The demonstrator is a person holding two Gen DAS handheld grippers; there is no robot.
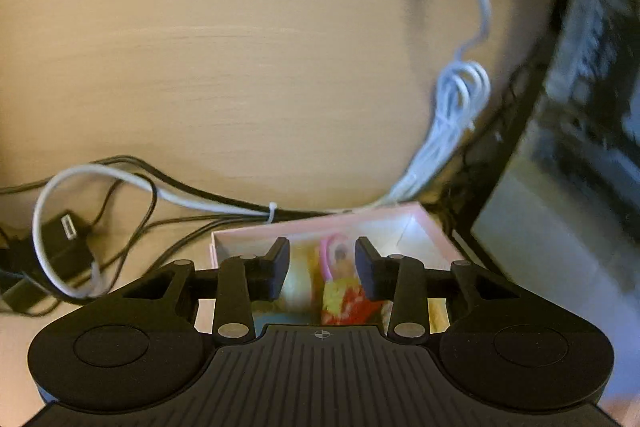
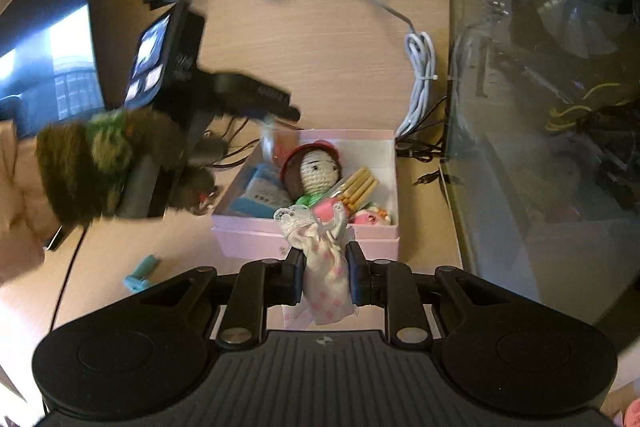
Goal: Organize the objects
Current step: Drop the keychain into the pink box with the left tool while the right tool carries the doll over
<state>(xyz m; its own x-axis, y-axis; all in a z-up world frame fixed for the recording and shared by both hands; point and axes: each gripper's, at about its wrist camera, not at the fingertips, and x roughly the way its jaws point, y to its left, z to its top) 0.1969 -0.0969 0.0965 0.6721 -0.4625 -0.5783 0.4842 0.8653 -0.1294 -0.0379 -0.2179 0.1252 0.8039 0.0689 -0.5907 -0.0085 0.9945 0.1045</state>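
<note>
Well along, by the look of it: pink box on the bench already packed with a crocheted doll, a blue card, sticks and small toys. Left outside: a teal piece on the bench at 7 o'clock from the box.

Right hand-held gripper clamped on a pink-checked cloth doll, held at the box's near wall, at 6 o'clock, not yet inside.

Left hand-held gripper hovering over the box contents, jaws narrowly apart, nothing pinched. In the right view, seen at 9 o'clock of the box, blurred, under a furry sleeve.
</note>
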